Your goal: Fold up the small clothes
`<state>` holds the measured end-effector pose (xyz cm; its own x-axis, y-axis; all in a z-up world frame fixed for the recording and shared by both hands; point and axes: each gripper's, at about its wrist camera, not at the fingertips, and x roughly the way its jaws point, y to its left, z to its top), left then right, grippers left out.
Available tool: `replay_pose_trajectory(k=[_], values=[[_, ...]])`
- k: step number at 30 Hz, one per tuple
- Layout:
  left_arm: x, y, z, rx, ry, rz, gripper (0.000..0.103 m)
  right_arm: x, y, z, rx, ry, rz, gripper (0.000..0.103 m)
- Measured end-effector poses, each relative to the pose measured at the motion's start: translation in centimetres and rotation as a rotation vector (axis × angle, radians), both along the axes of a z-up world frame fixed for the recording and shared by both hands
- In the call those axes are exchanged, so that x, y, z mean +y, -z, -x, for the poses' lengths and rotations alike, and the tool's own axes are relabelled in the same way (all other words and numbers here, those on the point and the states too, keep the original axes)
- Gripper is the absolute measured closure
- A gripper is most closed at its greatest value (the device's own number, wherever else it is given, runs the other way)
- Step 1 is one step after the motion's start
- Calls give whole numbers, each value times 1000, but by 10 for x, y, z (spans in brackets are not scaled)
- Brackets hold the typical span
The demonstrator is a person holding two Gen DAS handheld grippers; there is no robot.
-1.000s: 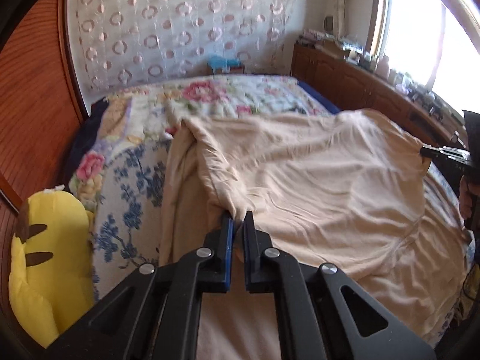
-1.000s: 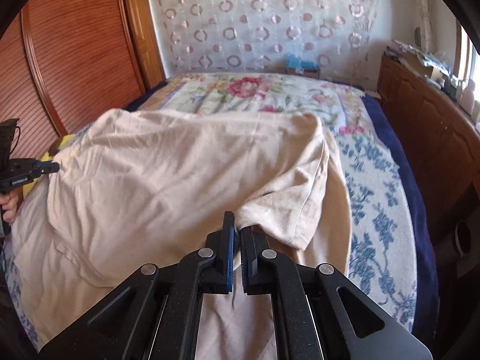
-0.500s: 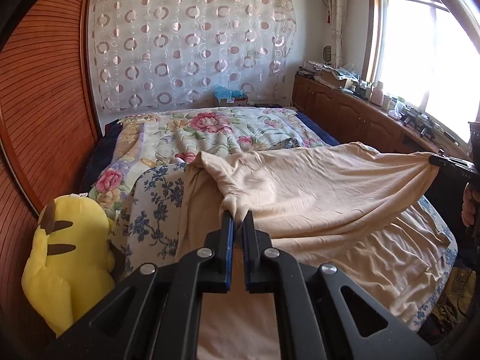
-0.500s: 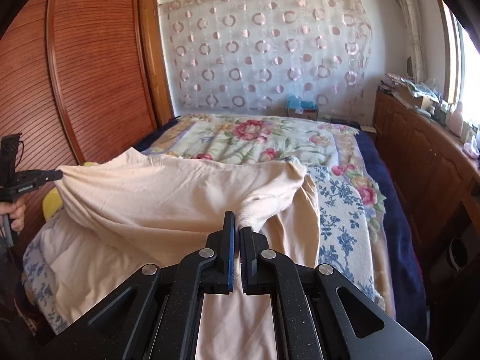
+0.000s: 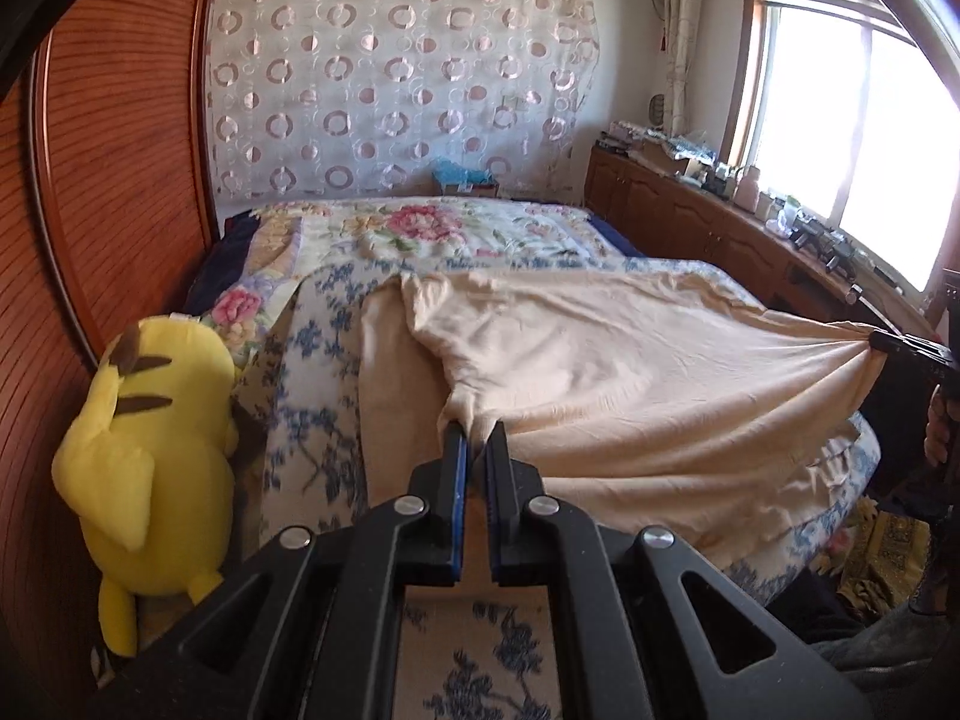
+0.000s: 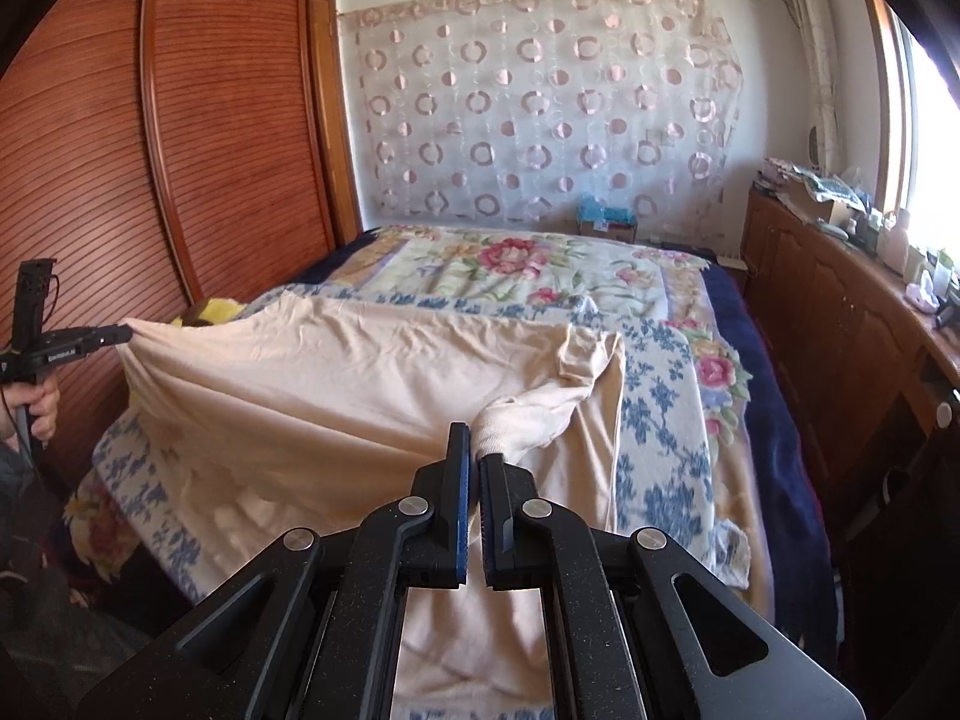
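- Bed (image 5: 336, 372): one, covered by a floral spread in blue and pink; it carries all the work.
- Beige garment (image 5: 600, 372): one, thin knit, spread across the near half of the bed and lifted taut between the two tools. Judged light, soft and limp, with no stiffness; it sags wherever unsupported and creases readily. Not fragile, not slippery against the pads.
- Best hold, by my reading: corners or the hem edge, pinched through all layers, with even tension so the fold line lies straight.
- Plush toy (image 5: 150, 450): one, yellow, against the wardrobe at the bed's left side, clear of the cloth.
- Left gripper (image 5: 474, 438): one, fingers (image 5: 453, 480) pinched narrow on a bunched corner of the garment.
- Right gripper (image 6: 474, 444): one, fingers (image 6: 459, 480) likewise clamped on the opposite bunched corner.
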<state>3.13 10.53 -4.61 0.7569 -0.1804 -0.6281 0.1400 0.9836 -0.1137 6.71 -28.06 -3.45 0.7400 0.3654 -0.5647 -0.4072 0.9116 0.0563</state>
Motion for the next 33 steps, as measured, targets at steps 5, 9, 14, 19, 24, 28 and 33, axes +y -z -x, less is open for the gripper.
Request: replay_pose_trajectory(k=[5,9,14,19,24,28,33], values=[[0,29,5,54,-19,-19,100,0,38,2,71,28,-4,103],[2,42,5,85,-41,-5,99,3,69,0,131,52,31,103],[2,41,7,76,-62,-11,77,-1,77,0,147,69,34,102],[7,38,5,66,-80,-11,60,-3,70,3,120,83,59,95],[10,46,-1,85,-97,-31,53,2,63,1,96,85,72,64],[11,56,-6,109,-110,-32,52,6,60,0,85,95,82,63],[11,65,-7,130,-111,-37,52,9,54,2,78,87,89,58]])
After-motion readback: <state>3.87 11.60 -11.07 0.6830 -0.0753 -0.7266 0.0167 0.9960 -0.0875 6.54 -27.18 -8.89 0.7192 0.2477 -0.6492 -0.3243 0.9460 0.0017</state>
